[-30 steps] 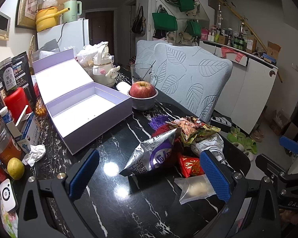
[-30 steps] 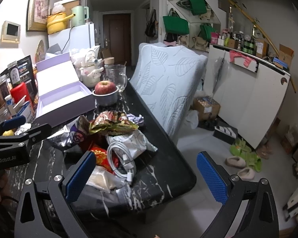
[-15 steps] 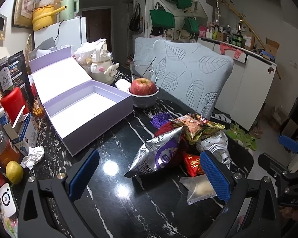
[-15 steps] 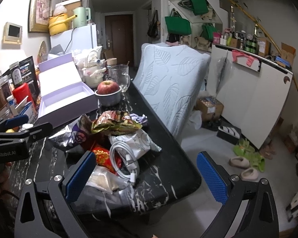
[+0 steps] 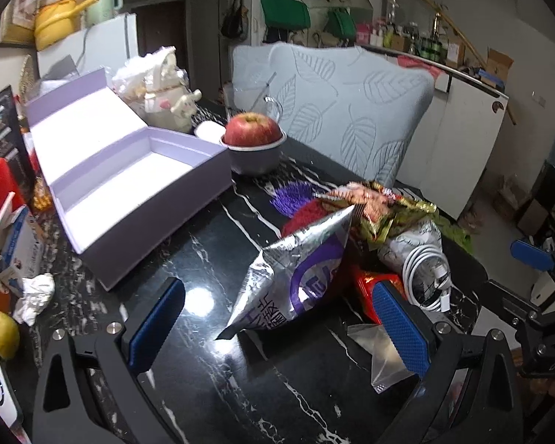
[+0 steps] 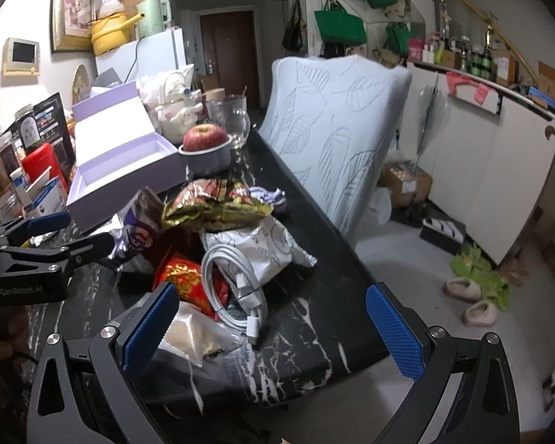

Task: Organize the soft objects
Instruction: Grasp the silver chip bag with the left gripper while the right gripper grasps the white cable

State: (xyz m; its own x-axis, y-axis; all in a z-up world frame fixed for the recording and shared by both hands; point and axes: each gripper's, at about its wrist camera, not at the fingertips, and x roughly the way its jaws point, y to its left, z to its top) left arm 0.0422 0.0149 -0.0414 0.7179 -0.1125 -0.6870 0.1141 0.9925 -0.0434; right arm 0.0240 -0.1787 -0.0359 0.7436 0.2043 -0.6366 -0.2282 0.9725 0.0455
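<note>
the left gripper (image 5: 277,329) hovers spread at the silver-purple snack bag (image 5: 296,277) heaped beside the empty lilac box (image 5: 144,199); right gripper (image 6: 273,329), also spread, waits over the cable (image 6: 236,281). likely next: pinch the bag's edge, lift toward the box.

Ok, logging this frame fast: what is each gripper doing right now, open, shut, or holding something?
Left gripper: open, holding nothing; the silver-purple snack bag sits between its fingers, ungripped.
Right gripper: open, holding nothing.
</note>
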